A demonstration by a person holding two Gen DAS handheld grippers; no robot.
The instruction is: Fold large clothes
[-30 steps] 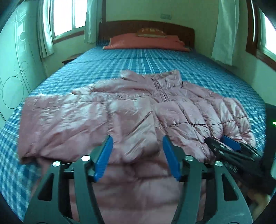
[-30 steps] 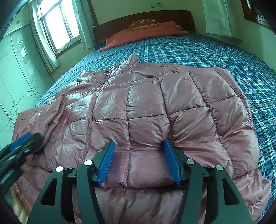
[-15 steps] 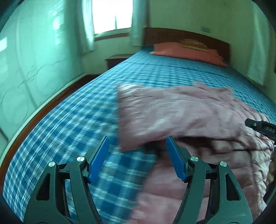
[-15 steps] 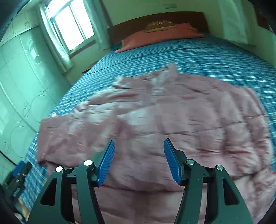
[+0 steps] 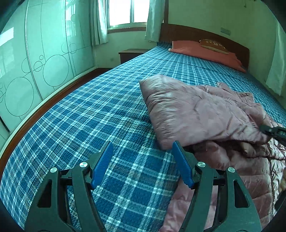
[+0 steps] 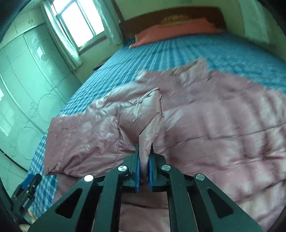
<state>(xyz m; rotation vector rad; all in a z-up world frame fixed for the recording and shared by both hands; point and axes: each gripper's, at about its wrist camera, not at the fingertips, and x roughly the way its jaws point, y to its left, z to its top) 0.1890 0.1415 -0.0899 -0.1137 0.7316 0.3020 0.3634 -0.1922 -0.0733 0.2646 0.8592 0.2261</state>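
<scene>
A pink quilted puffer jacket [image 5: 205, 114] lies spread on the bed, one sleeve [image 5: 171, 107] stretched toward the left. My left gripper [image 5: 142, 148] is open above the bedspread, just short of the sleeve's cuff, with nothing between its blue pads. My right gripper [image 6: 144, 151] is shut on a raised fold of the jacket [image 6: 214, 125] near where the sleeve [image 6: 80, 135] joins the body. The right gripper's tip [image 5: 273, 131] shows at the right edge of the left wrist view. The left gripper [image 6: 26, 187] appears at the lower left of the right wrist view.
The bed carries a blue plaid cover [image 5: 89, 116], with a red pillow [image 5: 205, 51] against a dark wooden headboard [image 5: 187, 33]. A pale wardrobe [image 5: 35, 62] runs along the left wall. A nightstand [image 5: 132, 53] stands under the window [image 5: 125, 10].
My left gripper swung left, from over the jacket's body to the bedspread beside the sleeve cuff. My right gripper closed on a fold of the jacket and pulled it up.
</scene>
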